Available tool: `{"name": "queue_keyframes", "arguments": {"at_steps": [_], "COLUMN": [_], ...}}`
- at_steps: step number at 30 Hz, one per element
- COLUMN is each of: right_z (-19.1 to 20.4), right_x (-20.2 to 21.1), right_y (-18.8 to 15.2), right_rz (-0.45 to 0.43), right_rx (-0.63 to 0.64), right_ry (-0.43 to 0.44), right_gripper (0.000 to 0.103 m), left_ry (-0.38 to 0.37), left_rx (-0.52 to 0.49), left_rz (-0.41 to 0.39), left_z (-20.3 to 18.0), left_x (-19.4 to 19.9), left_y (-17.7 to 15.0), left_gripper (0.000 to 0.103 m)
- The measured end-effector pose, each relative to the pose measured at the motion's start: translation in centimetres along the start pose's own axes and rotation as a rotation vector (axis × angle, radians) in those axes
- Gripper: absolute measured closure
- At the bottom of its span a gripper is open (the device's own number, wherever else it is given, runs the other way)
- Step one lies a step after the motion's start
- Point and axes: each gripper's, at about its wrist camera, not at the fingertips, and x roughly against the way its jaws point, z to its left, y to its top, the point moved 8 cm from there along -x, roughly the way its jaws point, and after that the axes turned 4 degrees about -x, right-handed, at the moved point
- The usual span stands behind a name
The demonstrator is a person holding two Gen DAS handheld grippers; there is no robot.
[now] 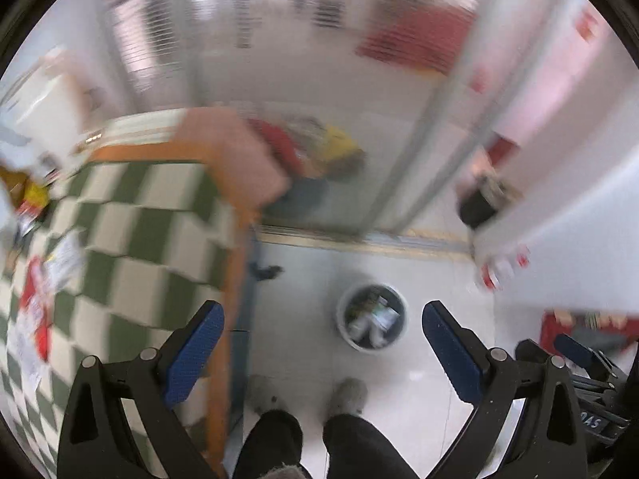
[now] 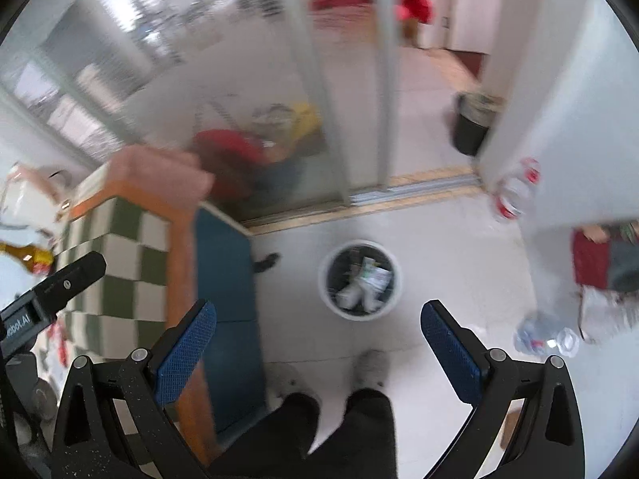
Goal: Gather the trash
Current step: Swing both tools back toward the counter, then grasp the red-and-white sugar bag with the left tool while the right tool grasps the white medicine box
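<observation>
A small round waste bin (image 1: 372, 317) (image 2: 359, 280) with white rim stands on the pale floor, holding crumpled paper and wrappers. My left gripper (image 1: 321, 353) hangs above and in front of it, open and empty. My right gripper (image 2: 317, 349) is likewise open with nothing between its blue pads. Red-and-white wrappers (image 1: 38, 303) lie on the green-checked tablecloth (image 1: 131, 247) at the left. Clear plastic bottles (image 2: 545, 337) lie on the floor at the right. Both views are blurred by motion.
The table's orange edge (image 2: 179, 279) and a blue panel (image 2: 227, 299) are left of the bin. The person's dark trouser legs and grey slippers (image 1: 347, 395) stand below. A glass sliding door (image 2: 339, 119), a black bin (image 2: 471, 123) and a white wall (image 2: 579, 139) lie behind.
</observation>
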Motion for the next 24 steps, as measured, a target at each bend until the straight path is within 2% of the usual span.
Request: {"name": "queue_keyframes", "arguments": {"at_steps": [2, 5, 7, 11, 13, 16, 18, 21, 23, 24], "right_z": [4.5, 12.7, 18.4, 30.4, 35.5, 42.4, 45.9, 50.3, 52.5, 53.6], "right_x": [-0.8, -2.8, -4.1, -7.1, -8.4, -10.7, -12.4, -15.1, -17.4, -18.5], "right_y": [0.3, -0.3, -1.4, -4.7, -6.5, -8.9, -9.8, -10.6, -10.6, -10.8], "right_rz": [0.016, 0.075, 0.127, 0.238, 0.272, 0.319, 0.341, 0.355, 0.369, 0.380], "right_rx": [0.055, 0.160, 0.240, 0.400, 0.476, 0.542, 0.566, 0.577, 0.578, 0.585], "right_ry": [0.046, 0.129, 0.179, 0.292, 0.319, 0.340, 0.338, 0.320, 0.294, 0.283], "right_gripper": [0.000, 0.000, 0.000, 0.000, 0.000, 0.000, 0.000, 0.000, 0.000, 0.000], "left_ry": [0.061, 0.164, 0.227, 0.342, 0.365, 0.333, 0.291, 0.228, 0.207, 0.220], "left_rx": [0.100, 0.278, 0.411, 0.699, 0.822, 0.980, 1.026, 1.036, 1.017, 1.001], "left_rz": [-0.016, -0.014, -0.003, 0.034, 0.053, 0.067, 0.067, 0.074, 0.087, 0.098], "left_z": [6.4, 16.9, 23.7, 36.3, 41.3, 47.0, 49.3, 51.5, 52.2, 52.5], "left_x": [1.1, 2.5, 3.5, 5.4, 5.7, 4.8, 3.6, 1.1, -0.4, -0.9], "left_y": [-0.4, -3.1, -6.4, -15.6, -19.7, -25.0, -26.3, -26.6, -26.1, -25.8], "left_gripper": [0.001, 0.001, 0.001, 0.002, 0.002, 0.003, 0.003, 0.003, 0.005, 0.006]}}
